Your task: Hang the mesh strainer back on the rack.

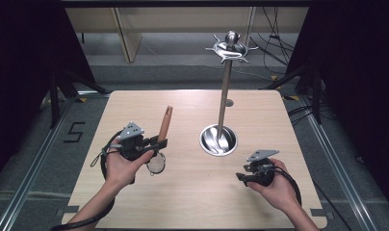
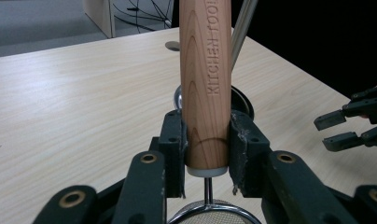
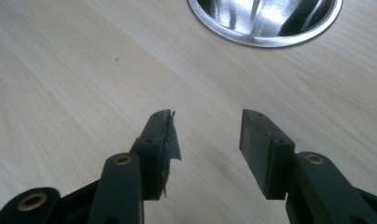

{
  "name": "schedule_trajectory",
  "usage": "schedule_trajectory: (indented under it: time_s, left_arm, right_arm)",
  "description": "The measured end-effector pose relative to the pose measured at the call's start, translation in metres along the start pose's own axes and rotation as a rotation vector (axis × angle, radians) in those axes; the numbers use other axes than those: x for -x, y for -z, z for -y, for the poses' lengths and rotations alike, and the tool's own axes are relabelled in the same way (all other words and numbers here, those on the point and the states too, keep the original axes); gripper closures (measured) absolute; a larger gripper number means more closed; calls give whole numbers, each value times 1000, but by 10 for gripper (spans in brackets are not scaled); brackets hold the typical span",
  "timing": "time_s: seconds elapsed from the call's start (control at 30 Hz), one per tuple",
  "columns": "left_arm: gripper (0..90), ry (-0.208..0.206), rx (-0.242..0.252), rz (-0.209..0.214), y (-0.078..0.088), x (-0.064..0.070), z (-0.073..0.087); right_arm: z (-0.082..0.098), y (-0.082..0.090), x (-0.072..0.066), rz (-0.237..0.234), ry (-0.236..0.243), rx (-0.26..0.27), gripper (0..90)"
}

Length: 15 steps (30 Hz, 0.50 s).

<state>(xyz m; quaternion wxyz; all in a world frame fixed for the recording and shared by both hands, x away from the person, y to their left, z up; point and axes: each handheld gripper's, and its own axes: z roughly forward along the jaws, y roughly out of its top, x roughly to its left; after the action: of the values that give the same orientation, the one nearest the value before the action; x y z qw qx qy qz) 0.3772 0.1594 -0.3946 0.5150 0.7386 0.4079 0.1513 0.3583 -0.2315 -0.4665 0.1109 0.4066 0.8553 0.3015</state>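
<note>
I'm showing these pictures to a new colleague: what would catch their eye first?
Probably the tall metal stand rising from its shiny round base right of the table's middle. Next, the wooden-handled strainer clamped in the left gripper, handle pointing away from the person. The right gripper hangs open over bare table.

A steel stand (image 1: 224, 96) with a round base (image 1: 218, 140) is seen upright on the wooden surface (image 1: 192, 192); cables (image 1: 274, 43) are strewn behind.

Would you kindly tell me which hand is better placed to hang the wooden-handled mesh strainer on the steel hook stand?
Left: its gripper already clamps the wooden-handled mesh strainer beside the steel hook stand. The right gripper is open, with nothing in it.
</note>
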Motion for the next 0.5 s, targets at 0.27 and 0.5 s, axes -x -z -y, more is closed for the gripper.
schedule_trajectory:
  time_s: [0.27,0.5]
  left_arm:
    - [682,-23,58,-13,2,10,-8]
    - [682,-57,81,-11,0,18,-15]
  right_arm:
    - [0,0,0,-1,-3,2,541]
    - [0,0,1,8,20,17,538]
